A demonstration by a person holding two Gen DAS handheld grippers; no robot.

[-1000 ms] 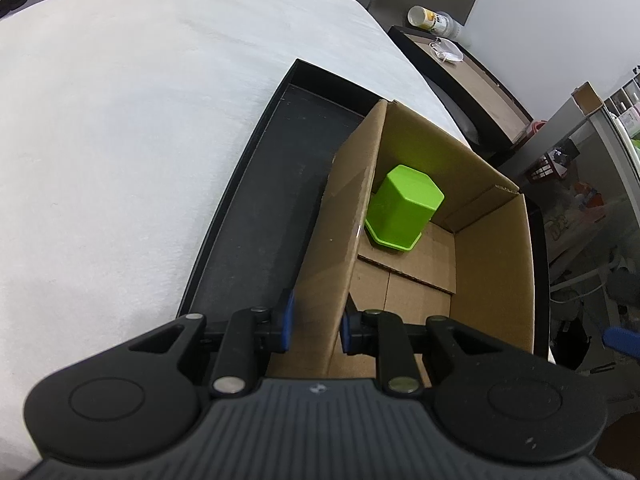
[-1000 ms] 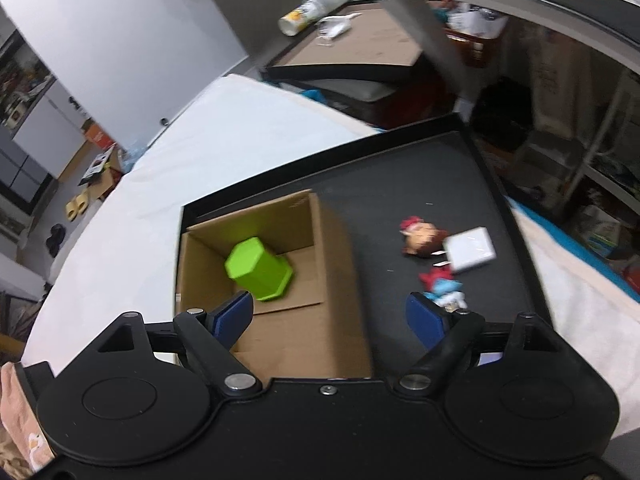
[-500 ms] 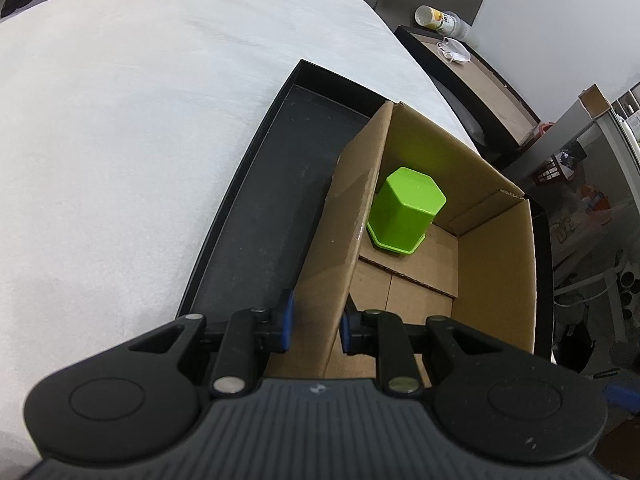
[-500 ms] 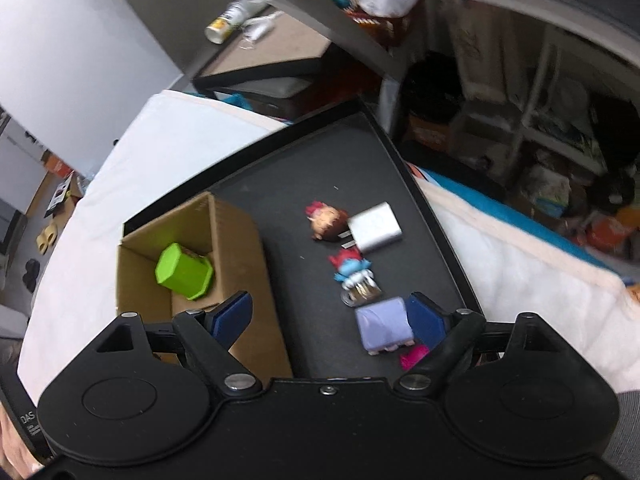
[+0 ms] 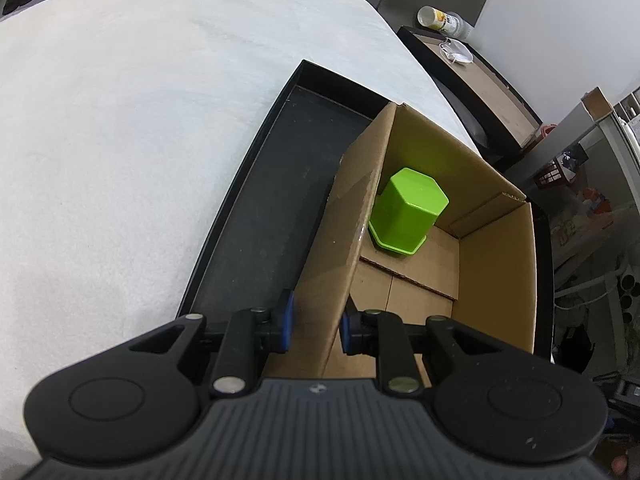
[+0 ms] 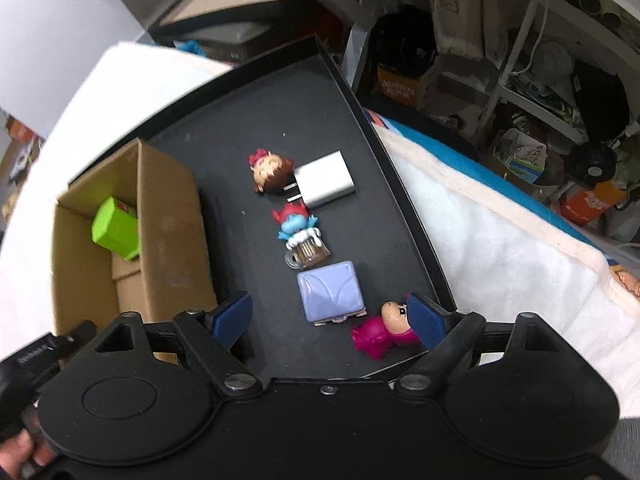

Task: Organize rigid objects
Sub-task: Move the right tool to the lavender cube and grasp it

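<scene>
A cardboard box (image 5: 496,248) stands in a black tray (image 5: 260,232) and holds a green hexagonal cup (image 5: 408,208), upside down. My left gripper (image 5: 316,324) is shut on the box's near left wall. In the right wrist view the box (image 6: 168,224) is at left with the green cup (image 6: 116,228) inside. My right gripper (image 6: 328,316) is open above the tray (image 6: 280,120), over a lilac square case (image 6: 330,290). A pink figure (image 6: 380,336) lies by its right finger. A blue figure with a mug (image 6: 302,236), a white charger (image 6: 326,178) and a brown-haired figure head (image 6: 270,172) lie beyond.
The tray lies on a white fleece blanket (image 5: 120,120). A side table with a can (image 5: 436,20) stands behind. Cluttered shelves and boxes (image 6: 520,80) stand to the right of the bed.
My right gripper has swung right, away from the box, and down toward the small items; the lilac case and pink figure now sit between its fingers. The left gripper keeps its hold.
</scene>
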